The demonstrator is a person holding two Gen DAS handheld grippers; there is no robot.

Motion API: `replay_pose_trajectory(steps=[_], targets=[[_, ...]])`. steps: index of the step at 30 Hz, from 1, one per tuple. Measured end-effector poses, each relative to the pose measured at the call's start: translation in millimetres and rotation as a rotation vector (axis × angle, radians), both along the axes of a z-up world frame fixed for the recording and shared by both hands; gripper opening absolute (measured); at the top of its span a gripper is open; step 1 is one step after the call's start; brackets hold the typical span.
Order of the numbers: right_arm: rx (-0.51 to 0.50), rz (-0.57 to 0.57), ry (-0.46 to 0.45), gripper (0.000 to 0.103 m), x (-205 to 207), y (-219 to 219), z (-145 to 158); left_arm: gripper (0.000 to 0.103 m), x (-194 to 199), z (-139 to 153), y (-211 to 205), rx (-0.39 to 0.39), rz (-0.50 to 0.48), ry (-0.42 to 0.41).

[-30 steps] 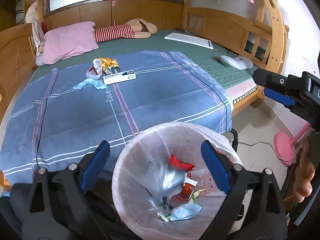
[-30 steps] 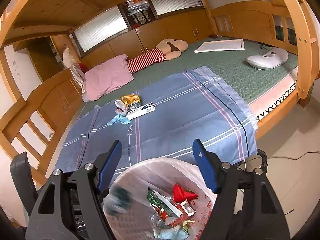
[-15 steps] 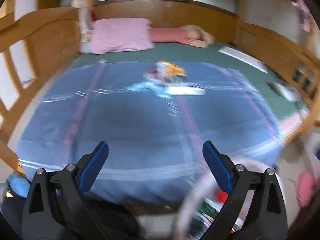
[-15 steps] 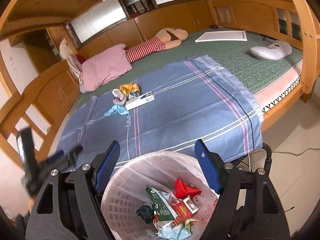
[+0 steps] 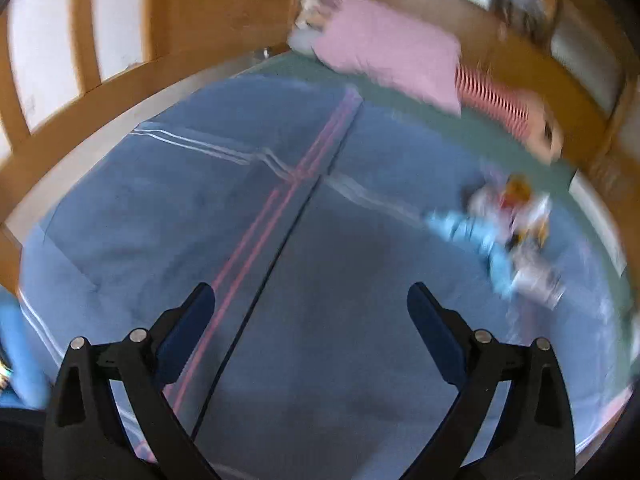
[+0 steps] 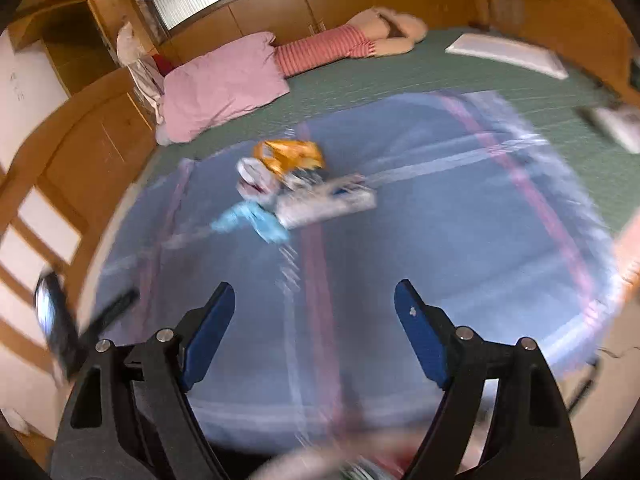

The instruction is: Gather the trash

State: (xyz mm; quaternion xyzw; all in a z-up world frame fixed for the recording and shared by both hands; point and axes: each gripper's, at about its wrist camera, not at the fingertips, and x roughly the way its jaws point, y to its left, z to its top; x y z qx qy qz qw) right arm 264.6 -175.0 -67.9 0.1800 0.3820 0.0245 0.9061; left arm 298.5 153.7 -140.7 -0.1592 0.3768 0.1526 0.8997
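A small heap of trash lies on the blue blanket (image 6: 440, 248): an orange wrapper (image 6: 290, 154), a white crumpled bag (image 6: 252, 178), a light blue scrap (image 6: 252, 220) and a long white box (image 6: 326, 204). The heap also shows, blurred, in the left wrist view (image 5: 508, 224). My right gripper (image 6: 314, 304) is open and empty above the blanket, short of the heap. My left gripper (image 5: 310, 304) is open and empty over the blanket, with the heap to its right. The left gripper also shows as a blurred dark shape in the right wrist view (image 6: 64, 328).
A pink pillow (image 6: 224, 84) and a striped stuffed doll (image 6: 352, 40) lie at the head of the bed. A white board (image 6: 508, 54) lies on the green mat at far right. Wooden bed rails (image 5: 80, 40) run along the left side.
Both grippers have swung up from over the trash basket and moved out over the bed. The basket has dropped out of view. Both jaws stay open.
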Motion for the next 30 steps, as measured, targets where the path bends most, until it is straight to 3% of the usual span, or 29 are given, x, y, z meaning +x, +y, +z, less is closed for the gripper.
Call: replay_pose_trajectory(steps=[4, 7, 10, 13, 18, 20, 21, 25, 30], targets=[[0.028, -0.010, -0.026, 0.081, 94.9, 26.2, 0.6, 0.097, 2.9, -3.1, 13.0, -0.031, 0.071, 0.004], [0.073, -0.091, -0.010, 0.081, 165.8, 32.3, -5.2, 0.097, 7.6, -6.5, 8.4, -0.079, 0.042, 0.012], [-0.014, -0.180, 0.089, 0.081, 225.7, 42.0, -22.4, 0.097, 12.5, -3.4, 2.2, -0.063, 0.037, -0.010], [-0.157, -0.158, 0.174, 0.081, 260.3, 59.1, -48.4, 0.097, 19.2, -2.7, 2.1, -0.080, 0.037, -0.014], [-0.171, -0.021, 0.184, 0.077, 256.9, 81.5, -77.8, 0.097, 25.0, -7.6, 13.4, -0.086, 0.124, 0.014], [-0.111, 0.094, 0.217, 0.055, 247.7, 93.5, -86.3, 0.097, 22.4, -8.0, 21.3, -0.096, 0.179, 0.018], [-0.079, 0.128, 0.225, 0.054, 237.5, 98.4, -88.9, 0.097, 18.1, -8.6, 27.3, -0.114, 0.217, 0.016], [-0.024, 0.321, 0.226, 0.044, 194.6, 121.4, -84.5, 0.097, -0.1, -9.1, 48.3, -0.173, 0.331, -0.021], [0.071, 0.518, 0.206, 0.043, 127.9, 140.1, -64.4, 0.097, -15.3, -9.4, 68.0, -0.180, 0.417, -0.046]])
